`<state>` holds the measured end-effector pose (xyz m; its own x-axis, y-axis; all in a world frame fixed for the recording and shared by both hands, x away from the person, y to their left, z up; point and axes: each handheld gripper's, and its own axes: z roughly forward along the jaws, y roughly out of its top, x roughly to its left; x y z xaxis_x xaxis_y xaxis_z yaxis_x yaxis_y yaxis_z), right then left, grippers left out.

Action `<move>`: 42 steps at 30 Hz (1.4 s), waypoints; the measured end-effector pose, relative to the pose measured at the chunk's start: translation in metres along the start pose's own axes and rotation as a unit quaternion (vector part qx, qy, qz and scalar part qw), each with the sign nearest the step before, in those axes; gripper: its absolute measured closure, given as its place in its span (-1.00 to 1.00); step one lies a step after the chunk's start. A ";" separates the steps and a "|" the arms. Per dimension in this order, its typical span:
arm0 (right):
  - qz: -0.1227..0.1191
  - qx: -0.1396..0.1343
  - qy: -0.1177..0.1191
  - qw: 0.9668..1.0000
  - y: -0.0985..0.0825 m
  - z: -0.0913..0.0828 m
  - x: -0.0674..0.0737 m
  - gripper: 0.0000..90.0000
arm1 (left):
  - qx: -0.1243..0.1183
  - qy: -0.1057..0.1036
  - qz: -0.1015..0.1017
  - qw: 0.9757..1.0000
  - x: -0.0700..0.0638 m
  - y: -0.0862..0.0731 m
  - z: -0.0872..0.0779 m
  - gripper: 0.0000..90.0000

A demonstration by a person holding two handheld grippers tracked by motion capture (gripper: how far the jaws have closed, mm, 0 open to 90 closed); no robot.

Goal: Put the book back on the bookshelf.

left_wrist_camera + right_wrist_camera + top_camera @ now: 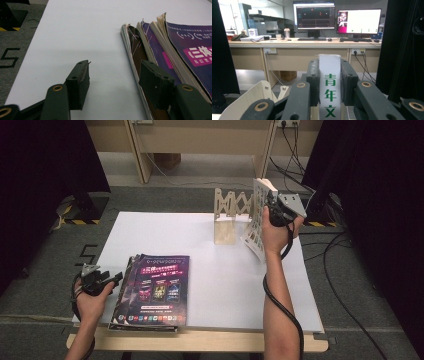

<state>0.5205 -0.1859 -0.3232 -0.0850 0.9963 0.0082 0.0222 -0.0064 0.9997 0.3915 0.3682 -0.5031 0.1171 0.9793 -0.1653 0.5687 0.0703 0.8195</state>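
My right gripper (274,209) is raised at the back right of the table, shut on an upright book (255,222) with a white patterned cover. In the right gripper view both pads press the book's white spine (329,65), which bears green characters, between my right gripper's (329,83) jaws. The book hangs just right of a cream wooden bookstand (230,215). A stack of magazines (155,290) with a purple cover on top lies at the front left. My left gripper (114,279) stays low at the stack's left edge, open. Nothing lies between the jaws of my left gripper (116,82), and its right jaw is against the magazines (175,47).
A white board (210,255) covers the wooden table. The bookstand's cream side panel (249,100) shows low at the left of the right gripper view. Beyond the table are a desk (304,43) with monitors (314,15), black curtains on both sides, and cables (340,270) on the floor at the right.
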 end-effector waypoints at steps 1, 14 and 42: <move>-0.002 0.004 0.001 1.000 0.002 0.001 -0.001 0.65 | -0.002 -0.001 -0.001 1.000 0.000 0.000 0.000 -0.09; -0.015 -0.009 0.000 1.000 -0.009 -0.011 -0.005 0.65 | -0.003 -0.003 -0.001 1.000 0.000 0.000 -0.001 -0.09; 0.002 -0.004 0.005 1.000 -0.032 -0.054 -0.029 0.54 | -0.003 0.000 0.006 1.000 -0.002 0.000 -0.001 -0.09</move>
<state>0.4684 -0.2194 -0.3546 -0.0941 0.9955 0.0128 0.0150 -0.0115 0.9998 0.3906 0.3664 -0.5026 0.1238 0.9801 -0.1551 0.5628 0.0594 0.8245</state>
